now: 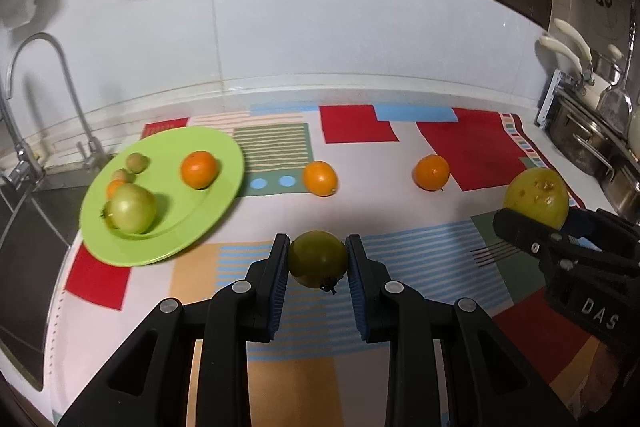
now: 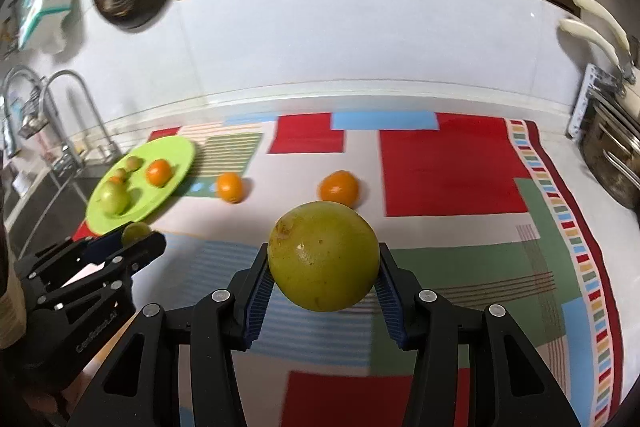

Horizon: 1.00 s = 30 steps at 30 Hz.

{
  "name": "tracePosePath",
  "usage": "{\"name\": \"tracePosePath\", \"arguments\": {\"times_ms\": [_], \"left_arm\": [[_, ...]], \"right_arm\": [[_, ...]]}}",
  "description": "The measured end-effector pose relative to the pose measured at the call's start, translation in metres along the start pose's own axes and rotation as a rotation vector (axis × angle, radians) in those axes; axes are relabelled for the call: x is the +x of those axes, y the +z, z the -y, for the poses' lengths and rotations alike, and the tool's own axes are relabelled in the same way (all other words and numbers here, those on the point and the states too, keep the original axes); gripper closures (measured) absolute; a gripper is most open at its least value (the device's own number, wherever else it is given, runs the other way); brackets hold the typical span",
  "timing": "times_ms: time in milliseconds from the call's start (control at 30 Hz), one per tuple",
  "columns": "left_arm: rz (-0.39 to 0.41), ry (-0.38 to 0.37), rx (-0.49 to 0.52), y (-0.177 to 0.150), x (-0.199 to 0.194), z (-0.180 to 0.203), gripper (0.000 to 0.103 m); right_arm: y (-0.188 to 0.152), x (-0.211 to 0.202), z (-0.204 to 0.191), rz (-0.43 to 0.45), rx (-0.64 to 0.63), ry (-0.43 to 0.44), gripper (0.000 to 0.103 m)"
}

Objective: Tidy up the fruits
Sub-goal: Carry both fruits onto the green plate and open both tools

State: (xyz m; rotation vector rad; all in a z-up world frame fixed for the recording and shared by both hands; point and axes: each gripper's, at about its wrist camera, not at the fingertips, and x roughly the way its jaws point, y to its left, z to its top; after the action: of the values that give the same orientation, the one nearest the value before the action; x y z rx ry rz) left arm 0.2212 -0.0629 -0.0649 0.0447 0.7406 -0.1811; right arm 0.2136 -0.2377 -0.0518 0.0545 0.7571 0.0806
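My left gripper [image 1: 318, 257] is shut on a small dark green fruit [image 1: 318, 259], held above the patterned cloth; it also shows in the right wrist view [image 2: 134, 233]. My right gripper [image 2: 324, 267] is shut on a large yellow-green fruit [image 2: 323, 256], seen at the right in the left wrist view [image 1: 536, 197]. A green plate [image 1: 224, 151] at the left holds an orange [image 1: 199, 169], a pale green fruit [image 1: 132, 213] and several small fruits. Two oranges [image 1: 319, 178] [image 1: 431, 172] lie on the cloth beyond the grippers.
A sink with a faucet [image 1: 40, 67] lies left of the plate. Metal pots and a rack [image 1: 588, 135] stand at the right edge. A white tiled wall [image 1: 340, 35] backs the counter. The patterned cloth [image 1: 440, 287] covers the counter.
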Motion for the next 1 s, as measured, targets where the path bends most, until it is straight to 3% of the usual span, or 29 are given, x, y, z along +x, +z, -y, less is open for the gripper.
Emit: {"name": "tracePosePath", "arguments": {"times_ms": [467,1000], "left_arm": [[0.064,0.062,-0.042,-0.014,-0.055,-0.054,0.075],[0.094,0.098,-0.048,-0.004,-0.064,-0.124,0.075]], "right_arm": [[-0.007,-0.023,-0.067,0.026,-0.066,0.087,0.054],[0.014,-0.007,-0.139,0.048,-0.109,0.176,0.054]]}}
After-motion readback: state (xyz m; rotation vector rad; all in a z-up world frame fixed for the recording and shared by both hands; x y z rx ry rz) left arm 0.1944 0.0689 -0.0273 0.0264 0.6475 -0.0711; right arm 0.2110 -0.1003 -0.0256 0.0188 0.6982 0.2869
